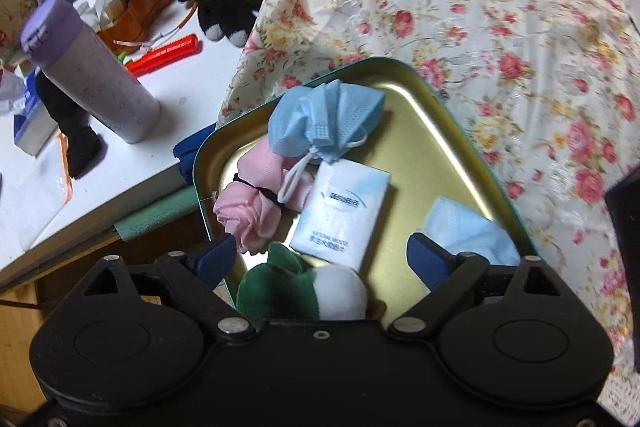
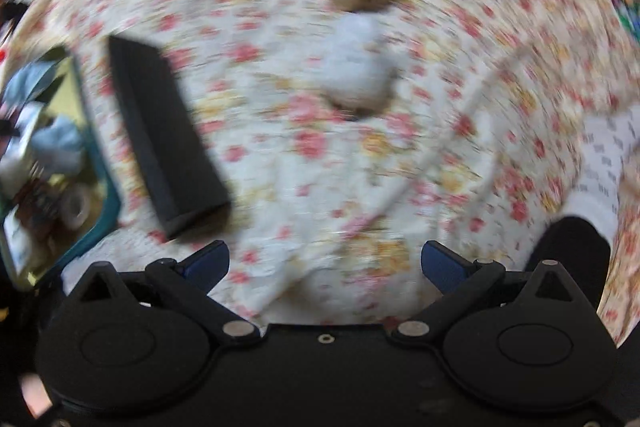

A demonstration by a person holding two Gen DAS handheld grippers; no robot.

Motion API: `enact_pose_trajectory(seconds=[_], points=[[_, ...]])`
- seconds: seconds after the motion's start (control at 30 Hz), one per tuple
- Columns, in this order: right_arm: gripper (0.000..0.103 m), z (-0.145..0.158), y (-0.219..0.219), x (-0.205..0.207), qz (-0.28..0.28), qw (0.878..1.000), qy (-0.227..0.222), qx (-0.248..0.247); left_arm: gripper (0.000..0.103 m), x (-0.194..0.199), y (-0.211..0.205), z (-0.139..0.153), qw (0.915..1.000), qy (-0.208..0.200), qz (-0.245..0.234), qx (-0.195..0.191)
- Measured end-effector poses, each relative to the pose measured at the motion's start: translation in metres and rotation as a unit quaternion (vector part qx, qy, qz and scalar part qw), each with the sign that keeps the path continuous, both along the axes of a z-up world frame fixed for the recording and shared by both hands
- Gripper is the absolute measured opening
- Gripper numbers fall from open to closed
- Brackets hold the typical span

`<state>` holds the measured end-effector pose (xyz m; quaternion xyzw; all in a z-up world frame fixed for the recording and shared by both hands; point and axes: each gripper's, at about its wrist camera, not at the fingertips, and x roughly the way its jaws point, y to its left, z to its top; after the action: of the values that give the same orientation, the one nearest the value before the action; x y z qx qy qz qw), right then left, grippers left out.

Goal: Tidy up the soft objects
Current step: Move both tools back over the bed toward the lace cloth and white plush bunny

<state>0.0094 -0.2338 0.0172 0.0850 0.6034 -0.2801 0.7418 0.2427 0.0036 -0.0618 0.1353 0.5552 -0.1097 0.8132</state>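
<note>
Over the floral bedspread (image 1: 500, 27), both tools point steeply down. In the tin tray (image 1: 448, 131) lies a green-and-white plush (image 1: 304, 287), just below the left tool (image 1: 320, 259), wide open, gripping nothing. The right tool (image 2: 324, 267) gapes empty beside the tray.

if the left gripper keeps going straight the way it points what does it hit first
Most likely the green and white plush toy lying in the tin tray, right below the open left gripper; depth is hard to judge.

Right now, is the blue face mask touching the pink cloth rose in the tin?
Touching. In the left wrist view the bunched blue face mask lies on the pink cloth rose, overlapping its upper end.
</note>
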Motion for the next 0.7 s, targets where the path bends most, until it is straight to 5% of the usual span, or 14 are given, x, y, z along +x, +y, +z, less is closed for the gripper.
enact_pose_trajectory(seconds=[0.37,0.7], points=[[0.103,-0.007,-0.098,-0.014,-0.09,0.995,-0.04,0.03,0.099,-0.033,-0.037,0.067,0.9966,-0.047,-0.06,-0.03],[0.103,-0.005,-0.117,0.034,-0.056,0.996,-0.066,0.022,0.1,-0.055,-0.093,0.104,0.9875,-0.049,-0.135,-0.066]])
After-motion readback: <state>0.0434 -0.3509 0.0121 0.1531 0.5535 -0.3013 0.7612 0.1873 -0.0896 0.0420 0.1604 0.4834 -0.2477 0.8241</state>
